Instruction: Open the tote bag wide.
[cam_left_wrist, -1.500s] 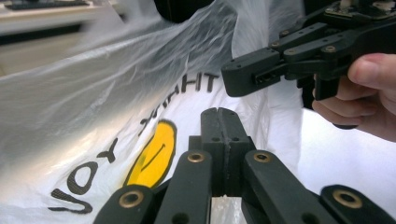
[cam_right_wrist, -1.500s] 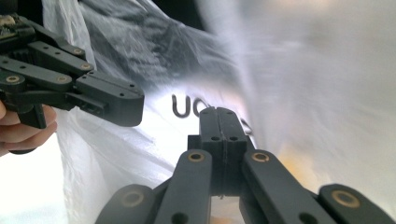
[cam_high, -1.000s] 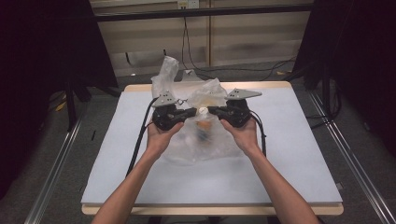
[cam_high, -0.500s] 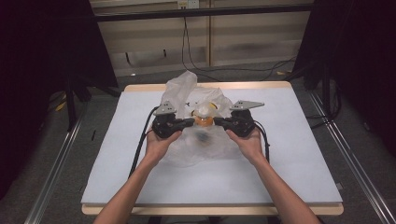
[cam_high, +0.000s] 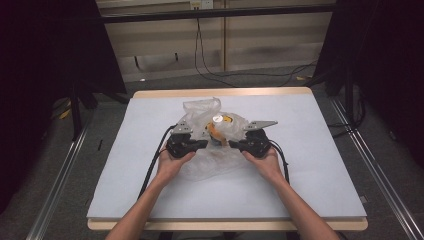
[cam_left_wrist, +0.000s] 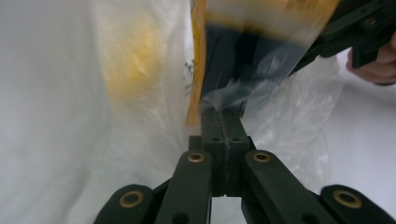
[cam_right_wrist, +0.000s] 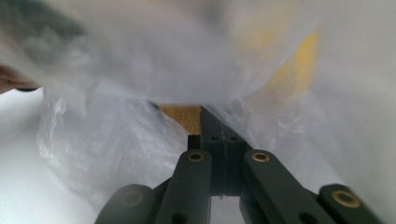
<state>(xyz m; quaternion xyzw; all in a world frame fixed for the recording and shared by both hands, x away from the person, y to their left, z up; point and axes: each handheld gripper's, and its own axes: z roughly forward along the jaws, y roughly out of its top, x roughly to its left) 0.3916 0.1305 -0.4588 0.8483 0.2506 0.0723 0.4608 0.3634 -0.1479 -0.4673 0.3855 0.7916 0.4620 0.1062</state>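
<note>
On the white-covered table (cam_high: 320, 165), a clear plastic bag (cam_high: 210, 165) with a yellow packet (cam_high: 216, 131) inside lies centred; left gripper (cam_high: 204, 144) and right gripper (cam_high: 232, 145) each pinch its film, jaws clenched, apparently to stretch it between them.

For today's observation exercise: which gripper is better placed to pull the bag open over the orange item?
Neither clearly: the left gripper and right gripper are both shut on the clear plastic bag, on either side of the orange item. Probably both pull apart together.
</note>
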